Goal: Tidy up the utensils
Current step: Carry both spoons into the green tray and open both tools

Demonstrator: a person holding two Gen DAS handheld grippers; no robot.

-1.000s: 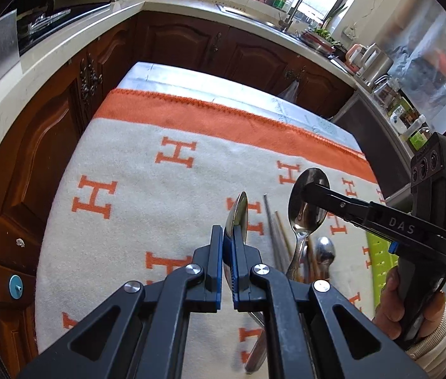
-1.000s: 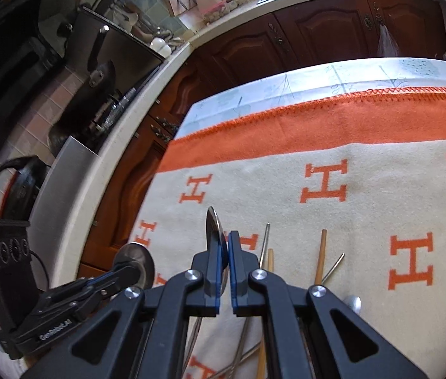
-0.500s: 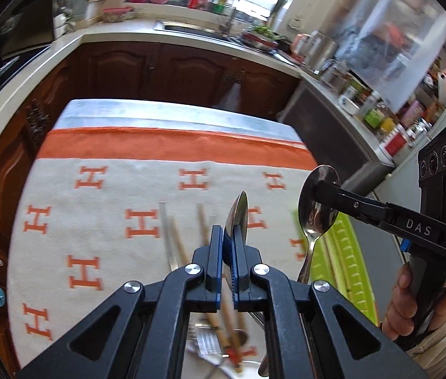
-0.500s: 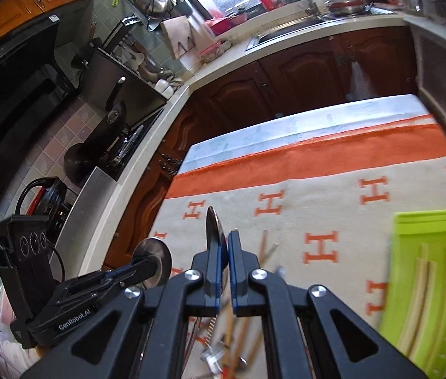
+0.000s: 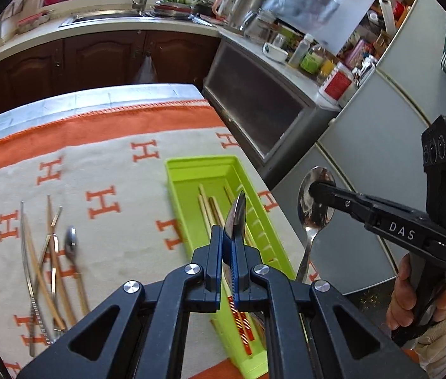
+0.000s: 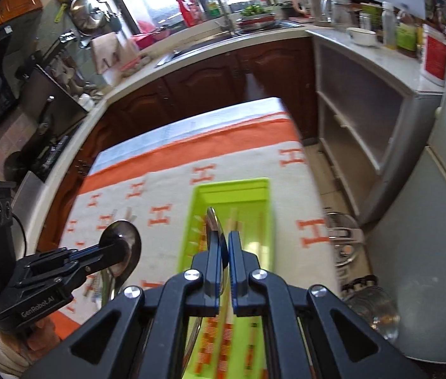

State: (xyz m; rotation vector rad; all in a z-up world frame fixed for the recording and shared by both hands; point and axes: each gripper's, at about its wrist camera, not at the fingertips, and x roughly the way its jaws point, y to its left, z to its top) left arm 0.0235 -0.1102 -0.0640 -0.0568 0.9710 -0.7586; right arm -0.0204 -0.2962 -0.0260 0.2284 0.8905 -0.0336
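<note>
Utensils held: two shiny steel spoons, one pinched in each gripper, both raised off the bench.
Left gripper [image 5: 230, 254]: its fingers [image 5: 214, 252] are clenched on the first steel spoon [image 5: 237, 214], seen edge-on, bowl sticking up past the tips, above the near half of the tray.
Right gripper [image 6: 225, 257]: fingers clamped on the bowl of the second steel spoon [image 5: 313, 202]; in the left wrist view its handle hangs down beyond the bench's right edge. A hand [image 5: 412, 300] in a cream knitted sleeve grips the handle.
Tray: a long lime-green plastic tray [image 5: 191, 170] lies on the cloth's right side, holding pale wooden chopsticks [image 5: 207, 208] lengthwise, their striped orange ends nearest the camera.
Cloth: a cream blanket with orange H letters and an orange border [image 5: 112, 164] covers the bench.
Loose utensils: on the cloth, well left of the tray, lie metal and bamboo chopsticks [image 5: 38, 265] in a crossed pile, with a small steel spoon [image 5: 72, 246] just beside them.
Background: dark wooden cabinets [image 5: 96, 57] under a pale worktop with a sink.
</note>
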